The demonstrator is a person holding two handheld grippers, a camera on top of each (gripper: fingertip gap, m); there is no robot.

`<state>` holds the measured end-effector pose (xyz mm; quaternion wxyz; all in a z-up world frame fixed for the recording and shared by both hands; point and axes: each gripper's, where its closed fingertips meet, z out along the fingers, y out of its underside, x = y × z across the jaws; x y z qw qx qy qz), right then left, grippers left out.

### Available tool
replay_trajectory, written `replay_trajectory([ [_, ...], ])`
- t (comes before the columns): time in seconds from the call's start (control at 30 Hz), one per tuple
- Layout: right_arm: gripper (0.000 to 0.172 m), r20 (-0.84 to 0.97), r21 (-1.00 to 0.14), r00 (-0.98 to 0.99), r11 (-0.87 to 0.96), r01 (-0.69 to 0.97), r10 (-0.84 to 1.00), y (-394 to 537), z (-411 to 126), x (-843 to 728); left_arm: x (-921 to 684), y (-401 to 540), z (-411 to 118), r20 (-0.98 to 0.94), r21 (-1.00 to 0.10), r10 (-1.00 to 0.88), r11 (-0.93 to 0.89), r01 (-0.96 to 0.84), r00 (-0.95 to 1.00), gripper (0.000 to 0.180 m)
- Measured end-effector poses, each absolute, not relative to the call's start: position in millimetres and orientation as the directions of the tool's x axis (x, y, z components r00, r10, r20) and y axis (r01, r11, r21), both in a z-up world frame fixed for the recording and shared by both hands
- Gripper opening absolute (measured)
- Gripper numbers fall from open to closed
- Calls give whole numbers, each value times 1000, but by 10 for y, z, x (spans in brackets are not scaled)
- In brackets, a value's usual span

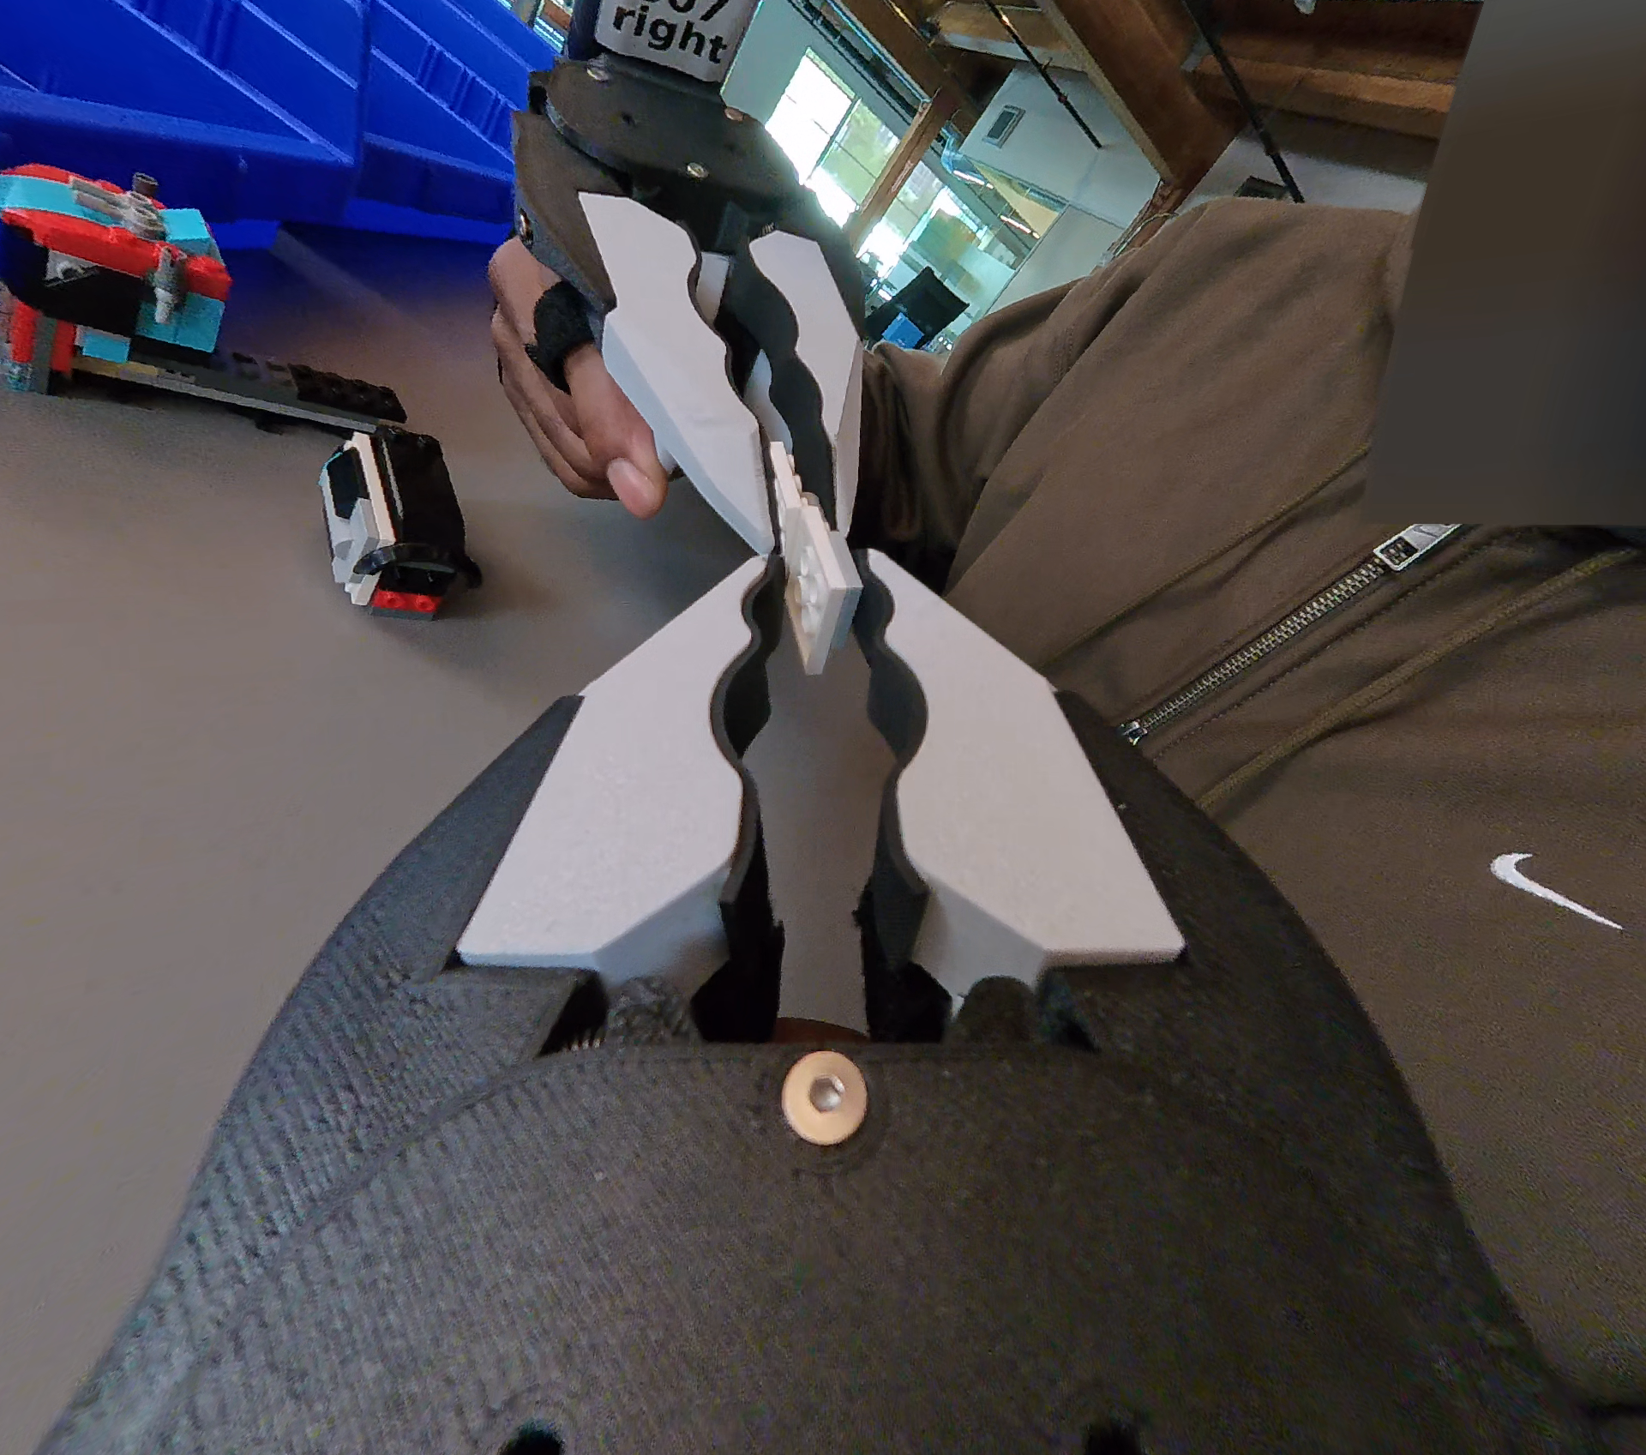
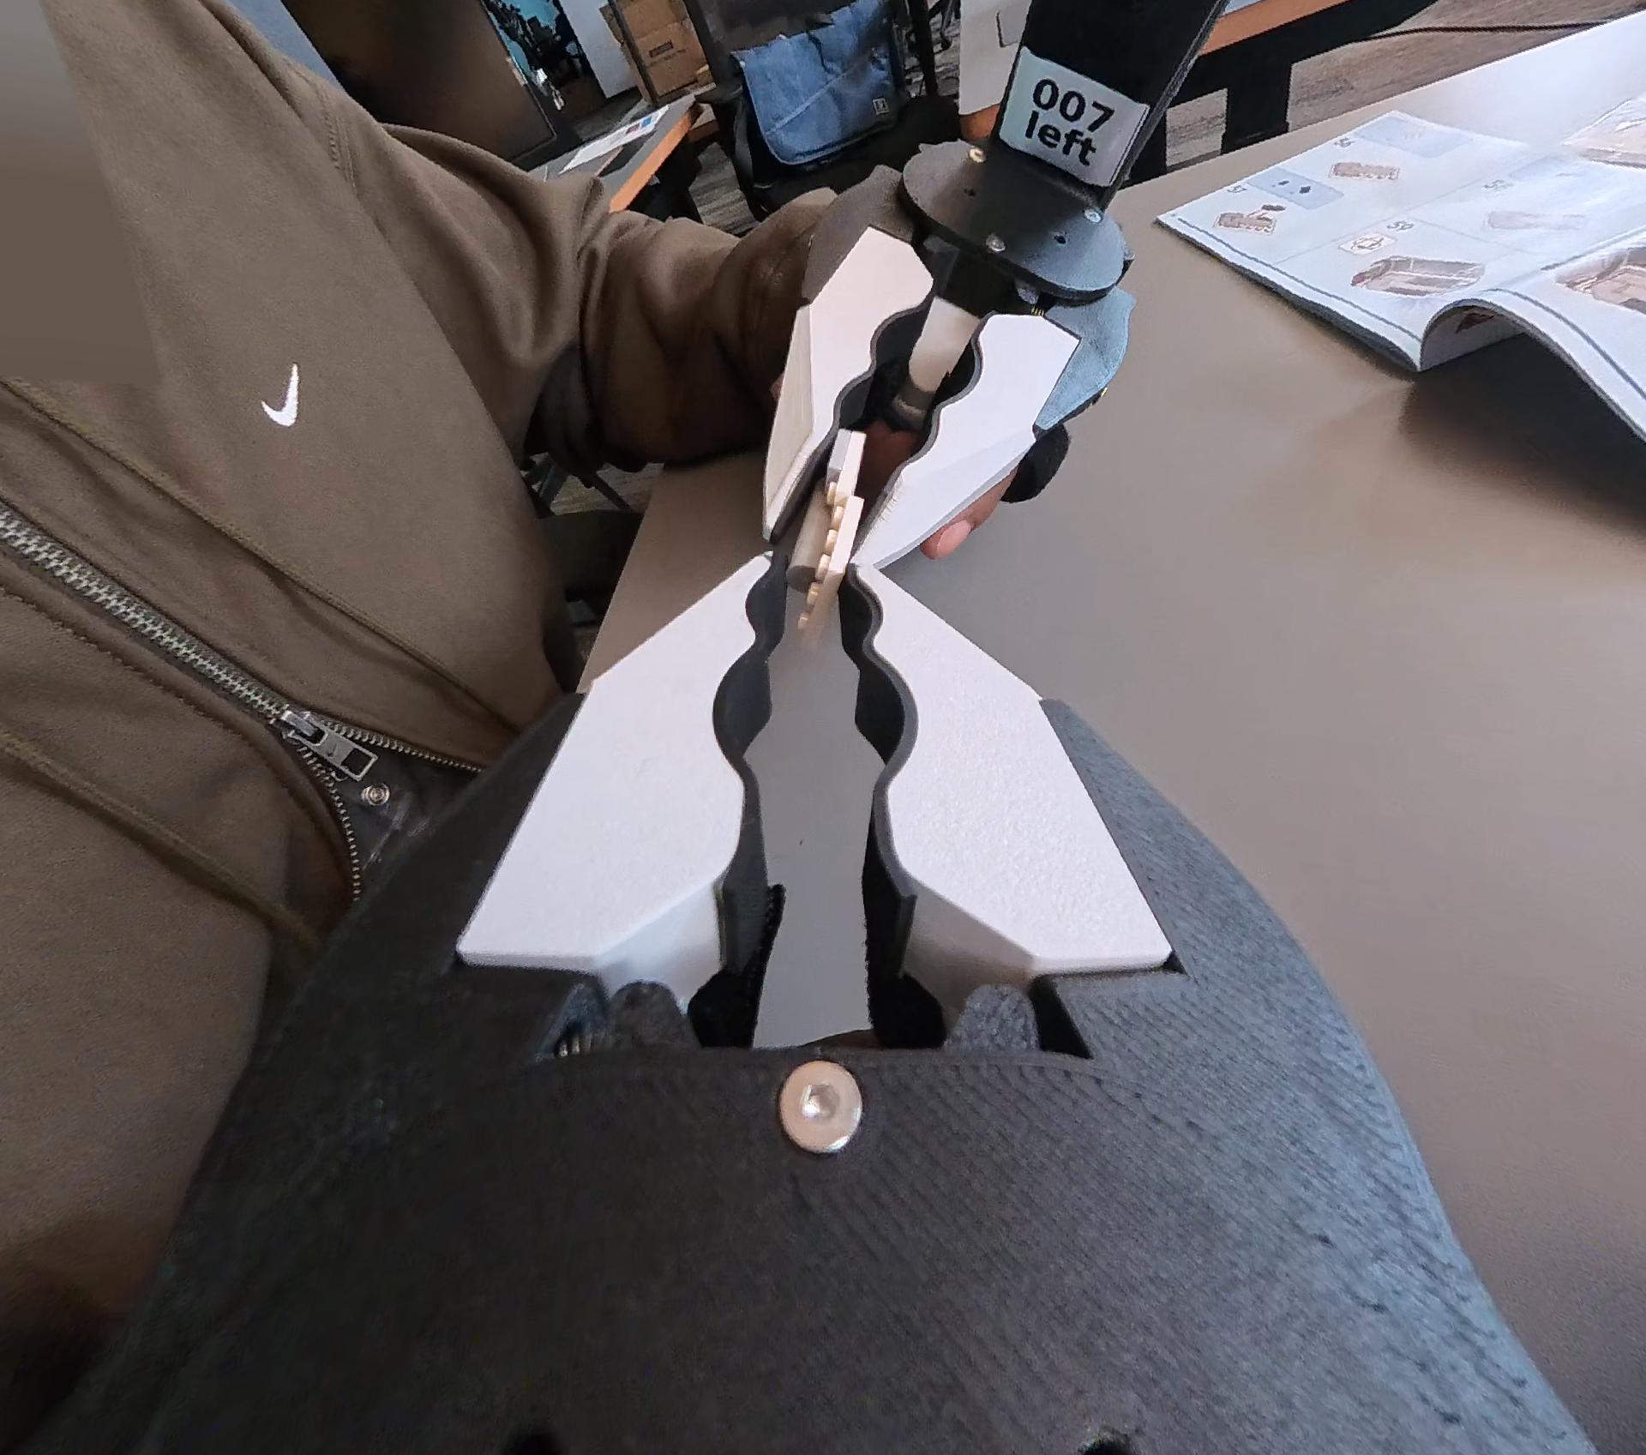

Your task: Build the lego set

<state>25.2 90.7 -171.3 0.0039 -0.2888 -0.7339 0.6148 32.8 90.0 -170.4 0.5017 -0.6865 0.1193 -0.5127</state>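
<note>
Two hand-held grippers meet tip to tip above the near edge of the grey worktop [image 2: 1247, 700], in front of the person's brown zipped jacket [image 1: 1247, 610], and share a small assembly of white toy-brick plates.

The left gripper [image 1: 812, 593] has its fingers closed on a white plate [image 1: 824, 597]: the plate stands on edge between the dark wavy pads, which press its two flat faces. The right gripper [image 2: 819, 593] is closed the same way on a second white plate [image 2: 824, 584], studs showing along one face. The two plates overlap where the tips meet, so each gripper seems to clamp one piece while the two are mated or parted; which of the two cannot be told. Holding them by the faces leaves the overlapping ends bare and keeps the assembly off the worktop.

The joined plates form one thin strip whose long axis runs along the line of both grippers, from one pair of fingers into the other, tilted a little off that line. Its broad faces turn sideways toward the pads, not toward the worktop.

Toward the far left of the worktop lie a small black-and-white brick model [image 1: 392, 521], a larger red and teal one [image 1: 107, 272] and blue bins [image 1: 223, 31]; an open instruction booklet [image 2: 1425, 236] lies toward the far right.
</note>
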Motion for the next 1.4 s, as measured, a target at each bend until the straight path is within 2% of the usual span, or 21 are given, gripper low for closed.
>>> replay_trajectory([
  [0.33,13,-400,-891,-815,29,453,420,956,-1682,231,289,954,-1654,692,-715,-625,-526,460,361,15],
  [0.93,13,-439,-887,-817,-31,462,373,969,-1615,251,240,995,-1583,740,-650,-607,-533,542,291,11],
  [1.4,13,-333,-922,-837,34,385,435,1013,-1653,224,212,1052,-1607,793,-582,-552,-564,585,257,12],
])
